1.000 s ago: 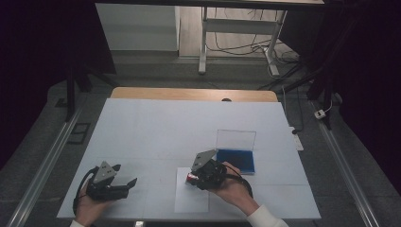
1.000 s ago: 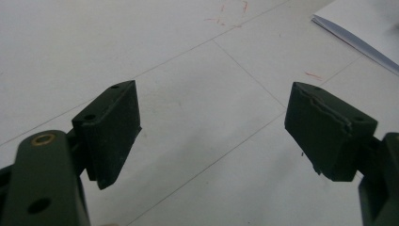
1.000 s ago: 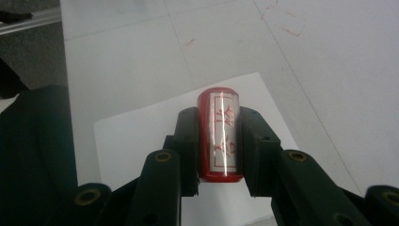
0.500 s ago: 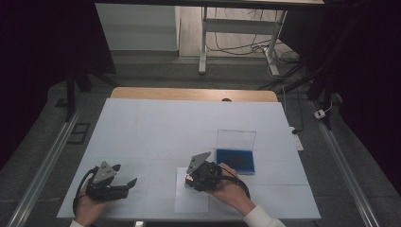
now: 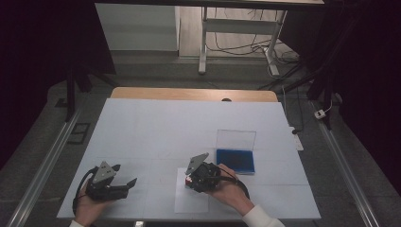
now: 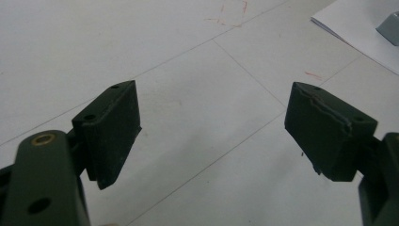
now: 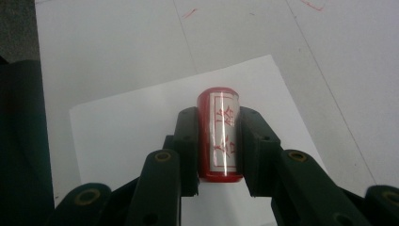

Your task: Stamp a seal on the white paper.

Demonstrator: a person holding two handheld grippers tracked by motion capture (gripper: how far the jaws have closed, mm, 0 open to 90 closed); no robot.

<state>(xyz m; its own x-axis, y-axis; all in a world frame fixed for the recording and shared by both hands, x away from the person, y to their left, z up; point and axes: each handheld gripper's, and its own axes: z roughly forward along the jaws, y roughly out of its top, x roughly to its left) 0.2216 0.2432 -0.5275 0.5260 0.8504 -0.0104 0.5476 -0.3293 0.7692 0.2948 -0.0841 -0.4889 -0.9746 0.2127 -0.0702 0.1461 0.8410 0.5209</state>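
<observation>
- The right gripper (image 5: 190, 179) sits low in the middle of the high view, its hand (image 5: 231, 191) coming in from the bottom edge at a slant, wrist to the lower right and jaws aimed toward the left.
- Its jaws are pinching a small red cylinder stamp (image 7: 219, 134) by its sides; in the right gripper view the stamp lies lengthwise between the pads, with a white label of red characters facing up.
- The stamp hangs over a white sheet of paper (image 7: 131, 127) that lies flat on the desk (image 5: 156, 127); I cannot tell whether it touches the sheet.
- The left gripper (image 5: 130, 182) rests at the lower left of the high view, held in the left hand (image 5: 90, 208), jaws pointing right toward the paper.
- Its jaws are spread wide with nothing between them, only bare desk beneath.
- A blue ink pad (image 5: 235, 161) with its clear lid (image 5: 236, 140) raised stands just right of the right hand.
</observation>
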